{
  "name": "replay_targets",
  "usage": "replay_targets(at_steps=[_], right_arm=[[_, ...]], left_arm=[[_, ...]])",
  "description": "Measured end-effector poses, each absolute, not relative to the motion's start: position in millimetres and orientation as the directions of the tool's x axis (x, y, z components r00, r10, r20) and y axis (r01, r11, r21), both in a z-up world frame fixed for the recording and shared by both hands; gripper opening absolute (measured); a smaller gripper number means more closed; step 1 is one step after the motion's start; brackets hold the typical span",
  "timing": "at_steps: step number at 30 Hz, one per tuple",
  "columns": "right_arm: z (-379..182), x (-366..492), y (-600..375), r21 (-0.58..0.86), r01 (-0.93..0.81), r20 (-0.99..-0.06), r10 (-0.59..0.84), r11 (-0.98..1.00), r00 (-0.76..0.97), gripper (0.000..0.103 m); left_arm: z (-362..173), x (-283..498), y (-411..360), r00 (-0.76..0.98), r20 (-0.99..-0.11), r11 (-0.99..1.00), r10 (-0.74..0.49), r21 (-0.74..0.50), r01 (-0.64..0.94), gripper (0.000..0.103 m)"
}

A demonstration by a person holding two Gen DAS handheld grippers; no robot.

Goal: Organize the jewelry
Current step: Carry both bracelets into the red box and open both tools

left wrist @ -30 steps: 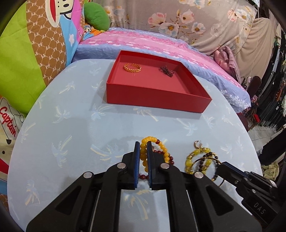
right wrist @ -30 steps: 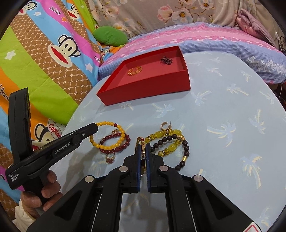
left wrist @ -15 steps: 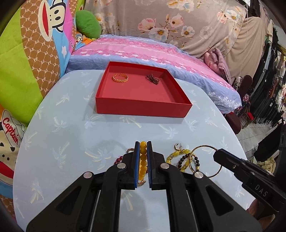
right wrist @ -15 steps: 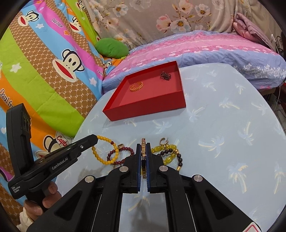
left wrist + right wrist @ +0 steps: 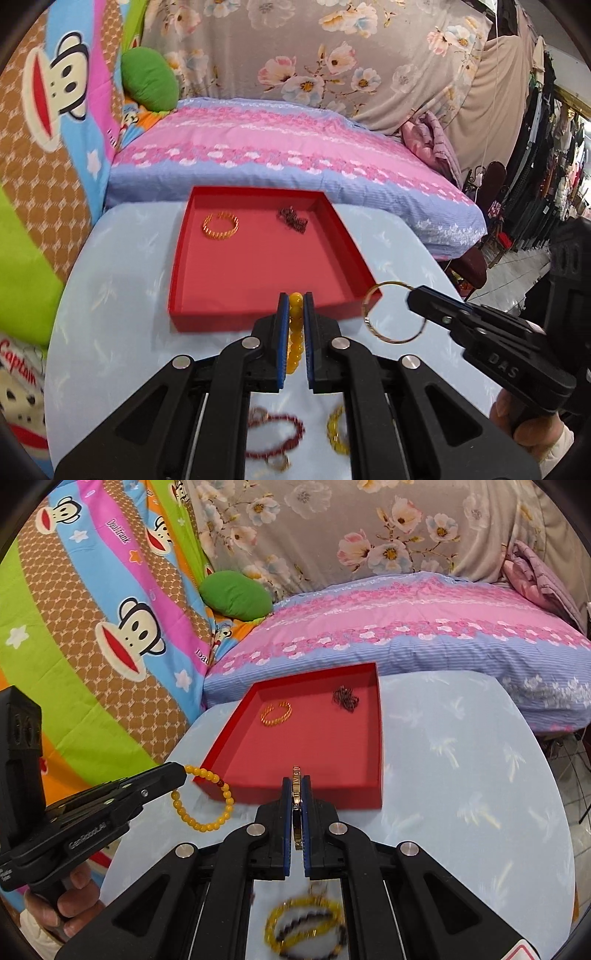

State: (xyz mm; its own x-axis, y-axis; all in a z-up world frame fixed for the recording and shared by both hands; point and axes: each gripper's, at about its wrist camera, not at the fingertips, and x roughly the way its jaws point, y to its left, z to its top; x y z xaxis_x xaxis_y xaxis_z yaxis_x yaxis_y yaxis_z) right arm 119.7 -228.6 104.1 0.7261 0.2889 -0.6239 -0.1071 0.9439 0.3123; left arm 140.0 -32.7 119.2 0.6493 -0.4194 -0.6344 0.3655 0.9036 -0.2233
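The left gripper (image 5: 295, 314) clamps a yellow bead bracelet (image 5: 207, 805). The right gripper (image 5: 295, 797) pinches a gold bangle (image 5: 393, 312), both near the red tray (image 5: 258, 317).

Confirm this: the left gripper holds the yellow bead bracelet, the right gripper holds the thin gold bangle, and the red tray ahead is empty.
Not quite: the red tray is not empty. The right wrist view shows a gold ring bracelet and a dark chain piece lying in it. The rest stands: the left gripper holds the yellow bead bracelet and the right gripper holds the thin gold bangle.
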Motion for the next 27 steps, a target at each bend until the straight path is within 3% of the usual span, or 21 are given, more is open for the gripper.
replay_targets(at_steps=[15,27], right_arm=[[68,286,-230,0.350,-0.061,-0.726,0.312,0.935,0.614,0.004],[37,322,-218,0.235,-0.001,-0.816,0.198,0.972,0.544,0.008]], left_arm=[[91,276,-39,0.622,-0.669,0.911,-0.406,-0.248,0.329,0.007],[49,313,-22,0.601,-0.742,0.952,-0.297,-0.180,0.248,0.008]])
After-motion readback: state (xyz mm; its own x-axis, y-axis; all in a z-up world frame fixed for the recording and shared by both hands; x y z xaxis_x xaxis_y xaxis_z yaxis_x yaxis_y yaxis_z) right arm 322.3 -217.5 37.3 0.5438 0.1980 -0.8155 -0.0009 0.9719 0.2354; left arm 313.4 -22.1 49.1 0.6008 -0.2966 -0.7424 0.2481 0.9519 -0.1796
